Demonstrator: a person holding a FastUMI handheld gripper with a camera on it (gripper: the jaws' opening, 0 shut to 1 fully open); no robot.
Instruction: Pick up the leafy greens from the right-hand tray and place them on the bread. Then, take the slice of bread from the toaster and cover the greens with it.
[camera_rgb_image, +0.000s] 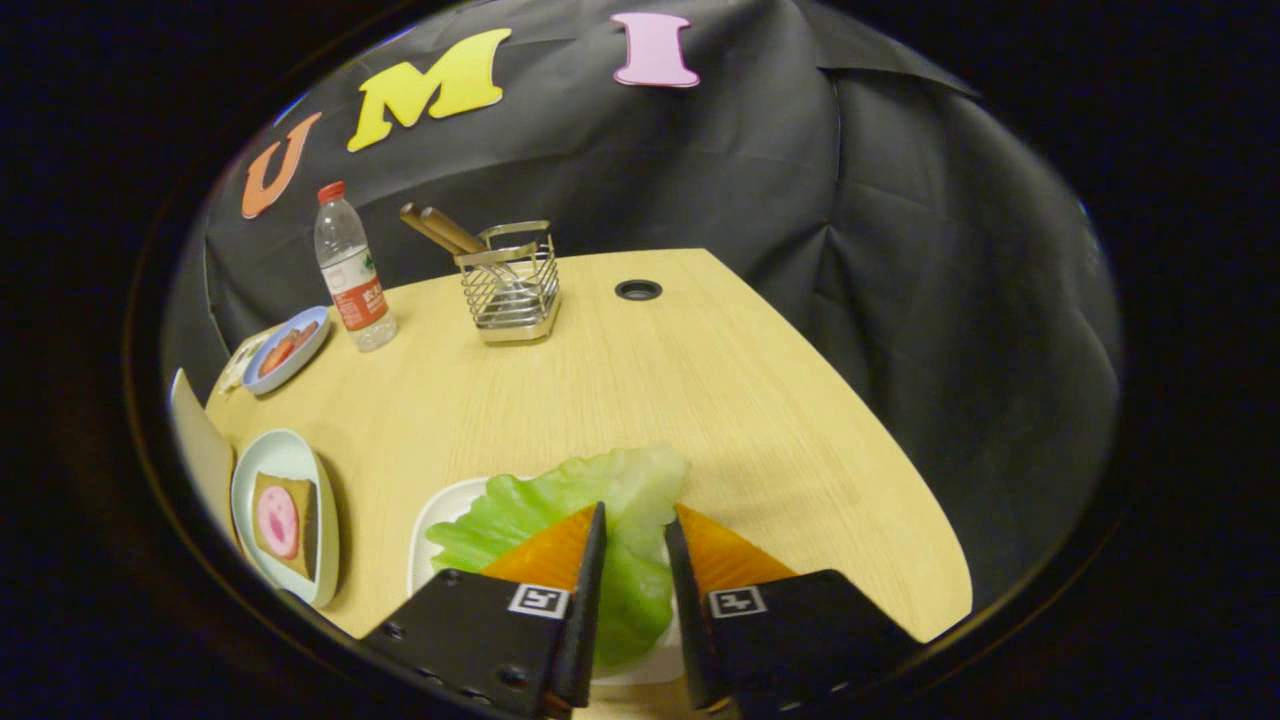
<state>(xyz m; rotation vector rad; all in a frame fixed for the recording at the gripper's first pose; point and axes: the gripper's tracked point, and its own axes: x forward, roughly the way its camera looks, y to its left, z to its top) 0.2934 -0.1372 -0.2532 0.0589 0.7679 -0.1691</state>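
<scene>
A green lettuce leaf (560, 495) lies between my fingers, and my gripper (635, 518) is shut on it, both fingers pressing its middle. The leaf spreads over the white tray (440, 515) beneath and reaches past its far rim. To the left of the tray, a pale green plate (326, 540) holds a slice of brown bread (300, 545) with a round pink slice (277, 520) on top. Whether the leaf is lifted off the tray cannot be told.
On the far side of the wooden table (700, 400) stand a water bottle (352, 270), a wire holder with wooden-handled utensils (510, 285) and a blue plate of food (290, 348). A cable hole (638, 290) sits near the far edge. A pale object (200, 450) stands beyond the bread plate.
</scene>
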